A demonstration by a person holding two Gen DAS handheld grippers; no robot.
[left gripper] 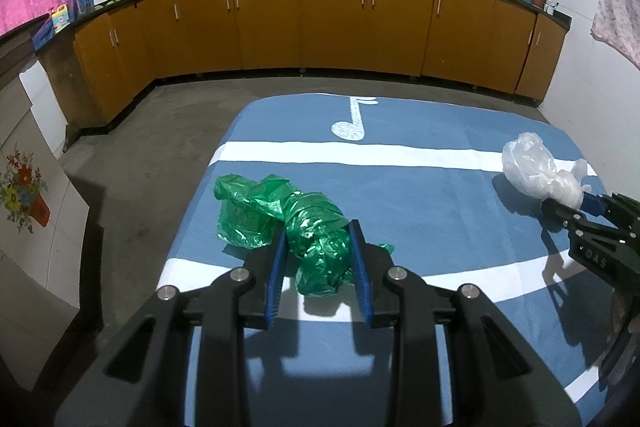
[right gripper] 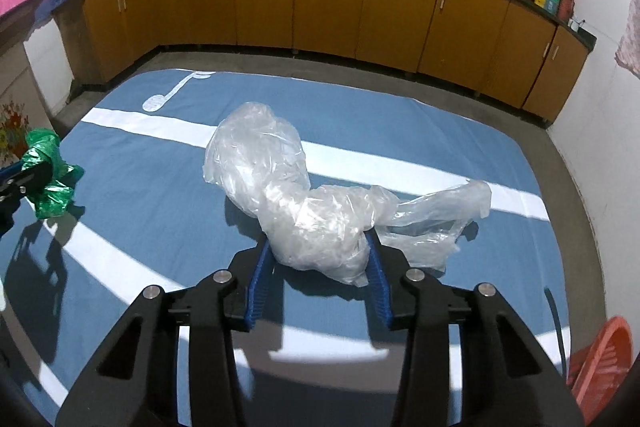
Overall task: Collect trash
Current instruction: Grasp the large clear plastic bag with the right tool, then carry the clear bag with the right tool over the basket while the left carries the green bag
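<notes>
On blue cloth (right gripper: pixel 160 211), left gripper (left gripper: pixel 318 231) clamps green bag (left gripper: pixel 280 219), right gripper (right gripper: pixel 318 241) pinches clear bag (right gripper: pixel 288 187) lying lengthwise away.

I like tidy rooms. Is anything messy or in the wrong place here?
Yes. Two crumpled plastic bags lie on the blue cloth: a green bag between the left gripper pads, and a clear bag between the right gripper pads. They look like litter there. Nothing looks spilled or broken.
</notes>
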